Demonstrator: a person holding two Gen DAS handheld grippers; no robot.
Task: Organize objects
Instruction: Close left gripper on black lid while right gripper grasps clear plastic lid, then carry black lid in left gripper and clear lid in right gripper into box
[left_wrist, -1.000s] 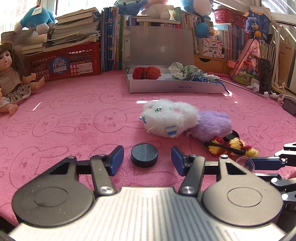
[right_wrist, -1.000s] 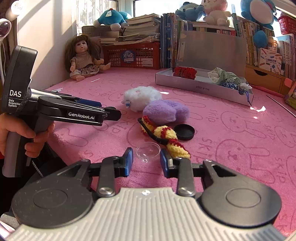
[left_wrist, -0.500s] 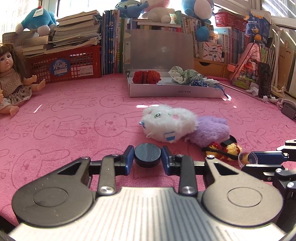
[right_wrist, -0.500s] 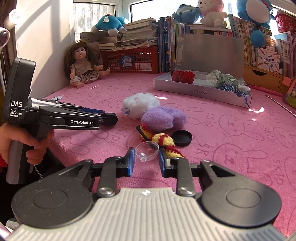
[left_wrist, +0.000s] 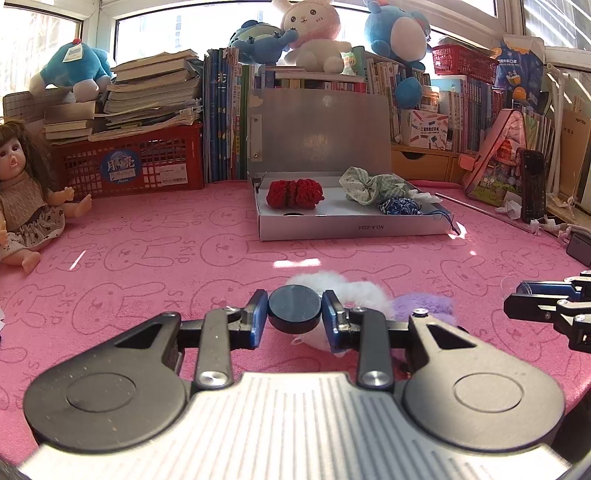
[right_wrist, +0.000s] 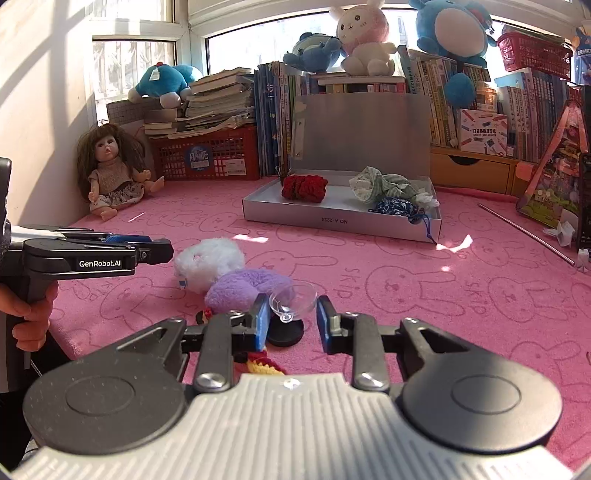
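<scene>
A black round cap (left_wrist: 294, 309) is pinched between the blue pads of my left gripper (left_wrist: 294, 300) and hangs above the pink mat. My right gripper (right_wrist: 292, 301) is shut on a clear plastic dome (right_wrist: 295, 303), also held off the mat. Below it lie a second black cap (right_wrist: 287, 335), a purple plush (right_wrist: 245, 288), a white plush (right_wrist: 208, 263) and a red-yellow crochet piece (right_wrist: 263, 364). An open grey box (left_wrist: 354, 228) at the back holds a red knitted item (left_wrist: 294, 194), a green cloth (left_wrist: 373, 184) and a blue pouch (left_wrist: 400, 206).
A doll (left_wrist: 22, 206) sits at the far left by a red basket (left_wrist: 129, 166) stacked with books. Bookshelves and plush toys line the back. A thin metal rod (right_wrist: 528, 238) and small items lie at the right. A hand (right_wrist: 29, 317) holds the left gripper's handle.
My left gripper closed on the black cap and lifted it off the mat. My right gripper rose with the clear dome, and both views now look more toward the grey box.
</scene>
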